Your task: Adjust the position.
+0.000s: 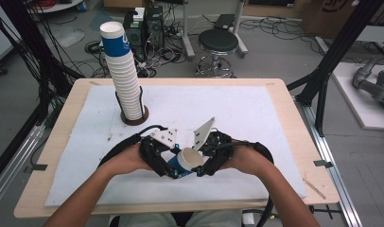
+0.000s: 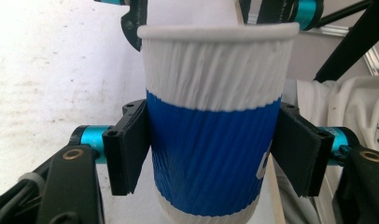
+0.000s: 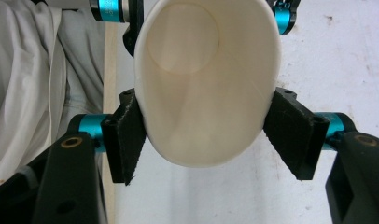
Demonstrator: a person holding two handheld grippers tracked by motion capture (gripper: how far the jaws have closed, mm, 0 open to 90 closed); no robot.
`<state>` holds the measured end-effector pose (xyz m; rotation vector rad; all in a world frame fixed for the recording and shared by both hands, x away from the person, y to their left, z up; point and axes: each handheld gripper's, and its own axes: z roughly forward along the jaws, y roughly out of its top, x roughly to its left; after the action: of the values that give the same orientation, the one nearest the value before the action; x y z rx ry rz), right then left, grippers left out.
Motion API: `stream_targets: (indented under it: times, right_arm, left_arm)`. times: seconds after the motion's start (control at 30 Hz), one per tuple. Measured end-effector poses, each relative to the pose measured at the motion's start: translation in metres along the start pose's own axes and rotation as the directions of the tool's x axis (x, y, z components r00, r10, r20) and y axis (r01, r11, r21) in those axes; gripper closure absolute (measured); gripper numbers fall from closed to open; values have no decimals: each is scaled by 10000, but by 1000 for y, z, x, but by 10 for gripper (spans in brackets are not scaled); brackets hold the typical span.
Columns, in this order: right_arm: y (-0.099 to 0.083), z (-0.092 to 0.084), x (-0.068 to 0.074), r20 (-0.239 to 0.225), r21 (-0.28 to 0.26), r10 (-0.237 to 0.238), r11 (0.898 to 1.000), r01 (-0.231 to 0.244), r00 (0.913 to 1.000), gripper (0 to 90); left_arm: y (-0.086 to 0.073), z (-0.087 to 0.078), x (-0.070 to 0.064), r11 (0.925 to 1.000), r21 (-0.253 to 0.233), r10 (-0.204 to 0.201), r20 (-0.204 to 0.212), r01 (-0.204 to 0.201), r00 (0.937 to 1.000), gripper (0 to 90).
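Both grippers clamp one paper cup [image 1: 186,161] above the worktop's [image 1: 284,156] near edge.

The left gripper [image 1: 173,174] pinches the blue band; the right gripper [image 1: 200,170] squeezes the rim. That squeeze could crease or crush the thin wall. The right gripper view reveals the mouth [image 3: 206,84] pressed oval, while the left gripper view shows an undistorted ribbed side [image 2: 211,140]. A cup stack [image 1: 125,75] stands near the far-left corner.

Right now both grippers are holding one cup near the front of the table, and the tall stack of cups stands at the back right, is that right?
Not quite: the stack stands at the back left, as the high view shows. The rest holds: the left gripper and right gripper both clamp one cup near the front of the table.
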<state>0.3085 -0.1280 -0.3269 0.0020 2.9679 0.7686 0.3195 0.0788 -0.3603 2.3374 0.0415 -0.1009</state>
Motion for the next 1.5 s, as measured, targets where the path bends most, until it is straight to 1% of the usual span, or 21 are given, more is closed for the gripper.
stream_targets:
  times: [0.07,0.13,0.27,0.33,0.43,0.53,0.57,0.6,0.63,0.67,0.73,0.77,0.8,0.93,1.03,1.1,1.2,1.23,1.33,1.43,1.5]
  right_arm:
    - [1,0,0,33,47,-17,10000,17,10000,324]
    - [1,-1,0,25,-61,45,10000,-45,10000,297]
    - [-3,-9,-3,39,-975,398,9945,-392,9992,216]
    - [-8,-16,-5,-47,-1741,779,9817,-776,9969,215]
    - [-15,-28,-7,-36,-2773,1076,9551,-1043,9942,215]
    - [-27,-37,-8,57,-3757,1586,9154,-1449,9873,214]
    - [-33,-40,-9,168,-4152,1908,8943,-1667,9815,213]
    - [-37,-41,-9,205,-4378,2081,8812,-1783,9779,213]
    - [-44,-42,-9,370,-4735,2378,8595,-1925,9706,213]
    - [-48,-43,-9,421,-4893,2536,8486,-2013,9664,212]
    - [-60,-43,-8,647,-5293,3014,8185,-2233,9513,213]
    - [-66,-42,-7,741,-5425,3198,8077,-2309,9446,213]
    - [-73,-40,-7,859,-5535,3499,7953,-2473,9328,213]
    - [-94,-34,-3,821,-5778,4213,7585,-3013,9032,214]
    - [-105,-28,-1,947,-5850,4570,7444,-3220,8844,214]
    - [-112,-24,1,1216,-5910,4765,7395,-3222,8707,214]
    - [-122,-19,4,1551,-6082,5068,7254,-3223,8480,214]
    - [-125,-18,4,1677,-6086,5151,7249,-3228,8406,214]
    - [-133,-16,7,1970,-6209,5421,7138,-3240,8169,214]
    - [-139,-16,8,2205,-6261,5565,7105,-3212,8011,213]
    - [-142,-17,8,2274,-6342,5582,7067,-3136,7979,213]
  left_arm:
    - [0,-1,-1,10000,-52,34,-73,-34,10000,325]
    - [-3,-3,-1,9991,-413,12,-148,-18,9999,322]
    - [-8,-7,-1,9960,-893,1,-490,-45,9988,320]
    - [-12,-9,0,9929,-1193,-59,-613,-15,9981,320]
    - [-20,-13,1,9838,-1785,-331,-952,157,9949,320]
    - [-29,-19,3,9688,-2456,-680,-1308,341,9891,320]
    - [-31,-20,3,9649,-2599,-752,-1385,371,9875,319]
    - [-35,-22,3,9548,-2943,-897,-1518,416,9843,319]
    - [-38,-23,3,9474,-3166,-1027,-1621,469,9814,319]
    - [-42,-25,3,9365,-3473,-1155,-1731,492,9781,318]
    - [-50,-30,2,9154,-4002,-1316,-1954,435,9718,315]
    - [-55,-33,2,9023,-4292,-1435,-2090,411,9673,314]
    - [-58,-35,1,8934,-4472,-1533,-2148,424,9645,313]
    - [-72,-44,0,8596,-5110,-1633,-2593,83,9519,308]
    - [-80,-49,-1,8461,-5329,-1731,-2940,-108,9400,307]
    - [-85,-52,-2,8438,-5362,-1777,-3172,-216,9315,306]
    - [-93,-56,-2,8378,-5447,-1813,-3434,-382,9215,306]
    - [-96,-56,-2,8332,-5512,-1838,-3510,-439,9182,306]
    - [-102,-59,-2,8254,-5631,-2014,-3586,-392,9115,301]
    - [-106,-61,-3,8107,-5845,-2237,-3628,-340,9046,298]
    - [-107,-63,-3,8064,-5909,-2400,-3624,-229,9006,298]
